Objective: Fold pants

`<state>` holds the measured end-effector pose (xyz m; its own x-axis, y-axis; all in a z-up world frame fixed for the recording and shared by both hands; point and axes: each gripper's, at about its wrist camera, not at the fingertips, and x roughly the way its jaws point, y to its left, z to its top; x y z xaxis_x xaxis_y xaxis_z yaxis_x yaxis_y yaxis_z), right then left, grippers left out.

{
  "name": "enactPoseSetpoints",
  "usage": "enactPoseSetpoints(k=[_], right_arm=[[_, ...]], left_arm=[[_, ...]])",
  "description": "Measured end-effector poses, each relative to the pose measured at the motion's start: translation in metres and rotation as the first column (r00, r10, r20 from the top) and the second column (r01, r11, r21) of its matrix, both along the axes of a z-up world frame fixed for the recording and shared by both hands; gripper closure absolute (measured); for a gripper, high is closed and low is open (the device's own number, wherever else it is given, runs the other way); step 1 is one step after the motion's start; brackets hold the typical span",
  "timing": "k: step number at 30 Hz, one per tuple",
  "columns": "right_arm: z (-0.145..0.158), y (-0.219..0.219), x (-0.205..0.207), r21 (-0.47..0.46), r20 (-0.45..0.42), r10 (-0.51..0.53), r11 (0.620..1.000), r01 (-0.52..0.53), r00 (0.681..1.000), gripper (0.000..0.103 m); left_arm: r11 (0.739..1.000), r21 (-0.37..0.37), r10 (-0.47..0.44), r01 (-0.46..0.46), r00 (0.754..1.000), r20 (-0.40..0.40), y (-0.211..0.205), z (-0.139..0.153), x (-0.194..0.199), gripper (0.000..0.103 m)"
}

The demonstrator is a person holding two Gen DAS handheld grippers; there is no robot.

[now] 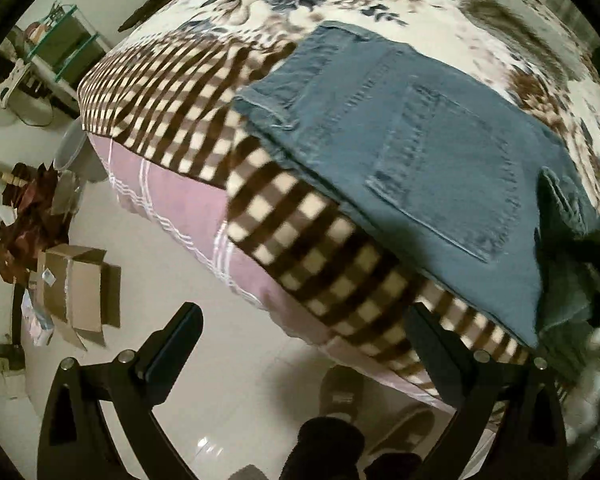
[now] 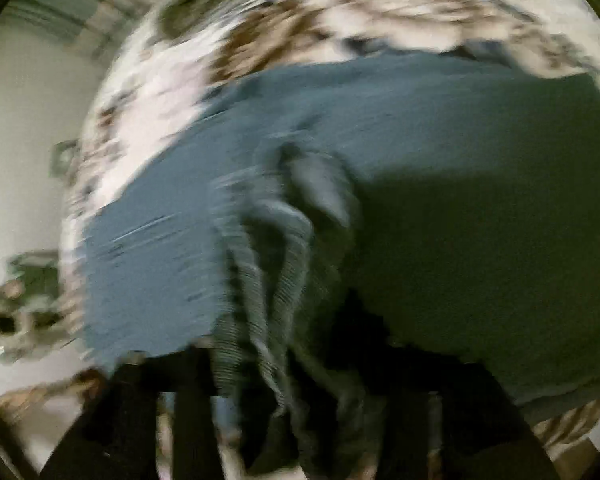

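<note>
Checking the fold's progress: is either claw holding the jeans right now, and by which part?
The left claw is open and empty. The right claw has bunched jeans fabric between its fingers, but blur hides whether it grips.

The pants [image 1: 400,152] are blue-grey denim jeans. In the left wrist view they lie flat in the right centre of the frame, back pocket facing up, stitching visible. In the blurred right wrist view, bunched folds of the pants [image 2: 280,240] rise at the centre.
</note>
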<state>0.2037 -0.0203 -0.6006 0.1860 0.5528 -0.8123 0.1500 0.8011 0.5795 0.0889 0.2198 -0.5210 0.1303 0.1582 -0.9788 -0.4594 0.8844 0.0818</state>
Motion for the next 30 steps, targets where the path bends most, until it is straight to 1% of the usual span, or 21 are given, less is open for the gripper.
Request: enactPoseSetpoints(k=[1,2,3,5,7,8,10,11,12,14,15,16,18,19,20,21,22,23,27,28,30], right_arm=[[0.004,-0.010,-0.002,0.098,-0.012,-0.030,0.995,0.031,0.999,0.048],[0.009,-0.023,-0.006,0.151,-0.019,-0.076,0.985,0.078,0.997,0.048],[0.014,-0.039,-0.010,0.145,-0.029,-0.128,0.981,0.131,0.991,0.047],[0.016,-0.057,-0.014,0.107,-0.045,-0.164,0.980,0.168,0.986,0.047],[0.014,-0.065,-0.015,0.042,-0.071,-0.147,0.988,0.151,0.987,0.047],[0.015,-0.059,-0.014,-0.002,-0.077,-0.112,0.994,0.112,0.991,0.047],[0.018,-0.035,-0.011,-0.060,-0.099,-0.044,0.997,0.038,0.994,0.047],[0.017,-0.018,-0.013,-0.073,-0.109,0.002,0.997,-0.010,0.994,0.047],[0.018,-0.006,-0.011,-0.097,-0.115,0.023,0.995,-0.034,0.993,0.047],[0.013,0.026,-0.017,-0.213,-0.109,0.085,0.971,-0.107,0.990,0.047],[0.009,0.040,-0.015,-0.272,-0.121,0.099,0.954,-0.129,0.988,0.047],[0.002,0.055,-0.017,-0.347,-0.139,0.109,0.926,-0.151,0.984,0.046],[-0.004,0.069,-0.020,-0.427,-0.149,0.096,0.891,-0.152,0.984,0.046],[-0.007,0.071,-0.021,-0.451,-0.146,0.074,0.883,-0.133,0.987,0.047],[-0.008,0.070,-0.021,-0.456,-0.136,0.038,0.885,-0.097,0.990,0.053],[-0.009,0.071,-0.020,-0.471,-0.140,0.015,0.879,-0.080,0.990,0.069],[-0.010,0.070,-0.019,-0.481,-0.141,-0.008,0.874,-0.062,0.990,0.071],[-0.010,0.065,-0.020,-0.468,-0.148,-0.059,0.884,-0.017,0.987,0.074],[-0.012,0.053,-0.022,-0.419,-0.158,-0.109,0.908,0.033,0.981,0.075],[-0.013,0.048,-0.023,-0.400,-0.160,-0.116,0.915,0.043,0.980,0.075],[-0.015,0.034,-0.025,-0.318,-0.175,-0.125,0.946,0.064,0.977,0.066]], left_arm=[[1.000,-0.002,0.002,-0.002,1.000,0.002,0.005,0.000,0.002,0.000],[1.000,-0.003,0.005,-0.005,1.000,0.005,0.008,0.000,0.004,0.000],[1.000,-0.006,0.010,-0.010,1.000,0.008,0.012,0.000,0.006,0.000],[0.999,-0.025,0.029,-0.029,0.999,0.024,0.019,0.001,0.011,0.000],[0.998,-0.038,0.054,-0.052,0.998,0.035,0.026,0.000,0.018,0.000],[0.997,-0.043,0.064,-0.063,0.997,0.040,0.029,0.000,0.022,0.000],[0.995,-0.049,0.086,-0.083,0.995,0.046,0.032,-0.001,0.028,0.000],[0.995,-0.053,0.093,-0.090,0.994,0.049,0.033,-0.001,0.030,0.000],[0.994,-0.058,0.100,-0.097,0.994,0.052,0.034,-0.001,0.032,0.000],[0.992,-0.061,0.112,-0.109,0.992,0.058,0.036,0.000,0.033,0.000],[0.992,-0.058,0.115,-0.111,0.992,0.057,0.037,-0.001,0.033,0.000],[0.992,-0.053,0.117,-0.114,0.992,0.054,0.038,-0.001,0.033,0.000],[0.992,-0.047,0.117,-0.115,0.992,0.050,0.040,-0.001,0.031,0.000],[0.992,-0.043,0.118,-0.116,0.992,0.046,0.042,-0.001,0.030,0.000],[0.992,-0.041,0.120,-0.118,0.992,0.045,0.043,-0.001,0.028,0.000],[0.992,-0.040,0.122,-0.120,0.991,0.045,0.044,-0.001,0.027,0.000],[0.992,-0.036,0.126,-0.124,0.991,0.044,0.047,-0.001,0.025,0.000],[0.991,-0.032,0.130,-0.128,0.991,0.044,0.049,-0.001,0.025,0.000],[0.987,-0.045,0.155,-0.152,0.986,0.067,0.059,-0.003,0.026,0.000],[0.984,-0.064,0.169,-0.164,0.982,0.081,0.063,-0.003,0.029,0.000],[0.974,-0.116,0.205,-0.192,0.972,0.114,0.071,-0.003,0.034,0.000]])
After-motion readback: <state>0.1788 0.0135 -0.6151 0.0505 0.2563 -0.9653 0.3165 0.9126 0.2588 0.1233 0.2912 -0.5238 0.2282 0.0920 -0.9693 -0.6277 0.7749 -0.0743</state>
